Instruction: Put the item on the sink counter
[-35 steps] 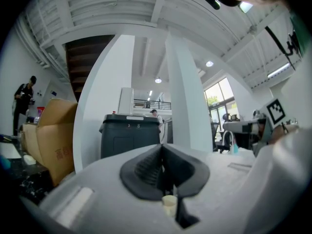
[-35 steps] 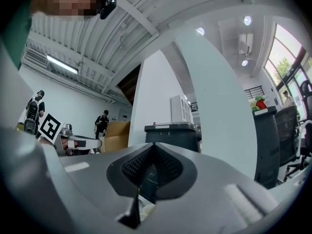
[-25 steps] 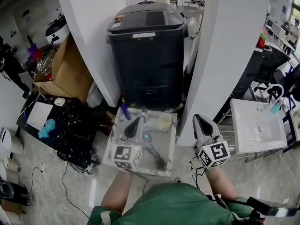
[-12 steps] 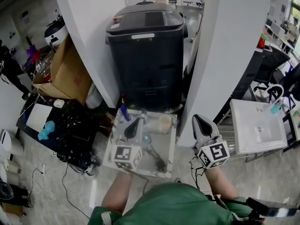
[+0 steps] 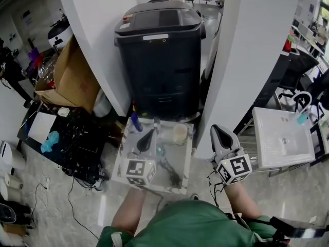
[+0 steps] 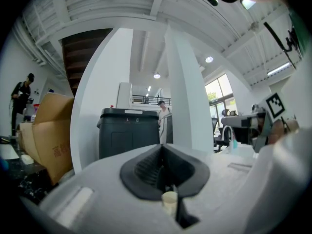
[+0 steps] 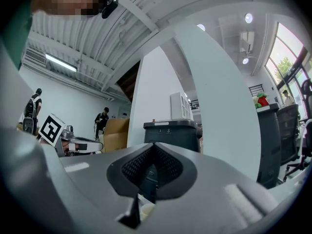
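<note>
A small marble-patterned counter stands in front of the person. On it are a cream cup, a blue item, a small teal thing and a dark item. My left gripper hovers over the counter's middle with its jaws shut and nothing between them. Past its tips, low in the left gripper view, the cream cup shows beyond the left gripper. My right gripper hangs off the counter's right side, also shut and empty; the right gripper points toward the black bin.
A large black bin stands behind the counter between two white pillars. A white washbasin with a faucet and a teal bottle is at the right. A cardboard box and cluttered dark shelves lie at the left.
</note>
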